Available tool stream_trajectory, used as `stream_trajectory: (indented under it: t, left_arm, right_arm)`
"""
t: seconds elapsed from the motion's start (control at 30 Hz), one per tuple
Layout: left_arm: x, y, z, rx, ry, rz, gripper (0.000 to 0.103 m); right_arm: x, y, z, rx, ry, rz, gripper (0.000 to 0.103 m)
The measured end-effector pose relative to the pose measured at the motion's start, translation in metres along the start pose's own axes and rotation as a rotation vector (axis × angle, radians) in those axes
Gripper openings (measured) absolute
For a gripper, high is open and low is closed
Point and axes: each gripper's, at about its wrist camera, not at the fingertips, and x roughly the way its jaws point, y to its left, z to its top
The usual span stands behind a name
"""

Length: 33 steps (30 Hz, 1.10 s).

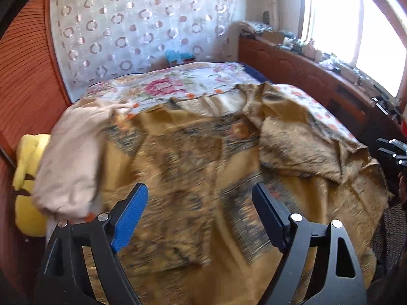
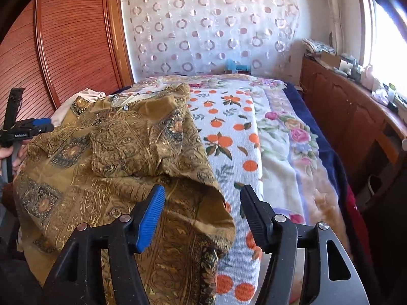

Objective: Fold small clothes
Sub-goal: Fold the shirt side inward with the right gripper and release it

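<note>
A golden-brown patterned shirt point(image 1: 203, 157) lies spread on the bed, with its right sleeve folded in over the body. It also shows in the right wrist view point(image 2: 122, 157), collar at the far end. My left gripper point(image 1: 199, 198) is open and empty just above the shirt's lower body. My right gripper point(image 2: 202, 200) is open and empty over the shirt's right edge. The left gripper also shows at the left edge of the right wrist view point(image 2: 40, 125); the right gripper shows at the right edge of the left wrist view point(image 1: 391, 150).
A pale pink garment point(image 1: 73, 157) lies left of the shirt, beside a yellow item point(image 1: 28, 183). An orange-print towel point(image 2: 234, 137) and a floral blanket point(image 2: 292, 137) cover the bed. A wooden wardrobe point(image 2: 63, 45) stands left, a cluttered wooden cabinet point(image 2: 356, 117) right.
</note>
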Motion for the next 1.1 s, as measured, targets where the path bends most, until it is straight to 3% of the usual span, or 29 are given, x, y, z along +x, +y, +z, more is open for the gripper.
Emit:
stream_trajectory:
  t: [0.3, 0.7, 1.1]
  left_arm:
    - [-0.017, 0.042, -0.015, -0.082, -0.022, 0.078, 0.084]
    - [-0.02, 0.059, -0.015, -0.135, -0.037, 0.059, 0.084]
    - [0.023, 0.074, 0.027, -0.094, 0.016, 0.024, 0.079]
  right_arm:
    - [0.019, 0.025, 0.015, -0.039, -0.021, 0.026, 0.069]
    - [0.06, 0.052, 0.046, -0.099, 0.003, 0.05, 0.07]
    - [0.12, 0.057, 0.094, -0.173, 0.071, 0.055, 0.07]
